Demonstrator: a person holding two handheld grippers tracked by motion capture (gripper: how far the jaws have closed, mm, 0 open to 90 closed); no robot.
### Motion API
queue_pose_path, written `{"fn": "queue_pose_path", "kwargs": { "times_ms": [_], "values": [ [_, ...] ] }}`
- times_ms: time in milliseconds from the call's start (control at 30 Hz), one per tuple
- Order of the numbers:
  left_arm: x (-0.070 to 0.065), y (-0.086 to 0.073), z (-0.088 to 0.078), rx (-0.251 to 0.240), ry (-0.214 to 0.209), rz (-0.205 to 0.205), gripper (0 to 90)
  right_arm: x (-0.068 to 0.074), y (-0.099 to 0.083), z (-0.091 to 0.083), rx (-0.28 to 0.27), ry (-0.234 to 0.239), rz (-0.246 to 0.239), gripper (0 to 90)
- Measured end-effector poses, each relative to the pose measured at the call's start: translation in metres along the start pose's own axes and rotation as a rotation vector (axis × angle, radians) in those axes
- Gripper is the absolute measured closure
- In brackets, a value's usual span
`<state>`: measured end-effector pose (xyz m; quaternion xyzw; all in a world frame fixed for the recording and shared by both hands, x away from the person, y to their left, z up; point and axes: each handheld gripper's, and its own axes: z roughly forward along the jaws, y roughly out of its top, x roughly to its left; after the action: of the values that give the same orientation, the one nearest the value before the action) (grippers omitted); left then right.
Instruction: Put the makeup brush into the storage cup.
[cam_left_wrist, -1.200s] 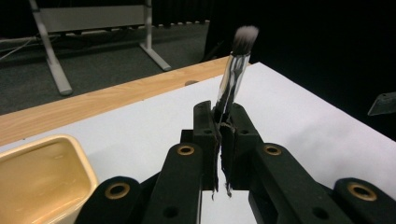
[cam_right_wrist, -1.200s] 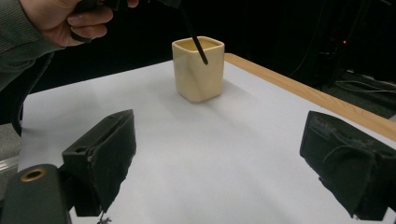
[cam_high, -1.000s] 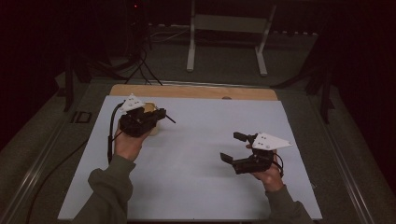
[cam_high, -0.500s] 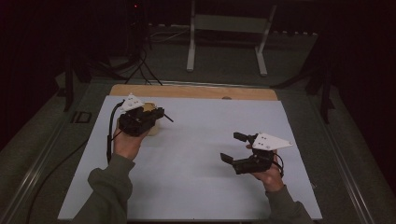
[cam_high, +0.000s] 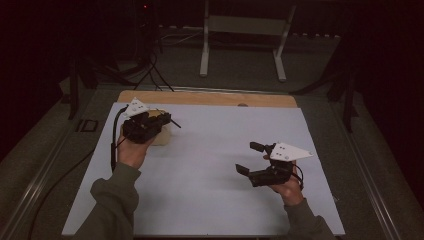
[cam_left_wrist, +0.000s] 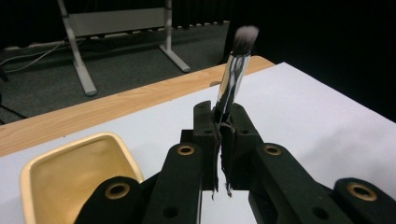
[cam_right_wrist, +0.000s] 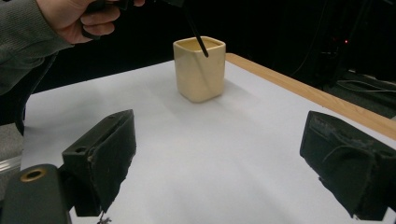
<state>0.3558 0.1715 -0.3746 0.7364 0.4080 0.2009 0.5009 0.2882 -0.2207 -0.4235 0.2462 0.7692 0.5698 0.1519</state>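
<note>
My left gripper (cam_high: 150, 122) is shut on a make-up brush (cam_left_wrist: 236, 70), gripping its shiny ferrule with the grey bristles pointing away from the hand. The brush's thin black handle (cam_right_wrist: 196, 35) points down over the mouth of a cream square cup (cam_right_wrist: 200, 70), its tip level with the rim. In the left gripper view the cup (cam_left_wrist: 70, 149) lies just below and left of the jaws, and in the high view the cup (cam_high: 162, 137) is partly hidden under the hand. My right gripper (cam_high: 249, 157) rests low over the white mat, open and holding nothing, aimed toward the cup.
A white mat (cam_high: 210, 150) covers most of the wooden table (cam_high: 210, 98). A black cable (cam_high: 114, 145) trails from the left gripper off the table's left side. A metal stand (cam_high: 240, 30) is on the floor behind the table.
</note>
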Motion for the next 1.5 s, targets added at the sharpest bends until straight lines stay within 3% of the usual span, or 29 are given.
{"fn": "queue_pose_path", "kwargs": {
  "times_ms": [1500],
  "values": [
    [0.04,0.003,-0.016,-0.005,0.092,-0.045,86.1,-0.001,-0.001,0.001,0.005,0.003,0.005,10.5]
  ]
}}
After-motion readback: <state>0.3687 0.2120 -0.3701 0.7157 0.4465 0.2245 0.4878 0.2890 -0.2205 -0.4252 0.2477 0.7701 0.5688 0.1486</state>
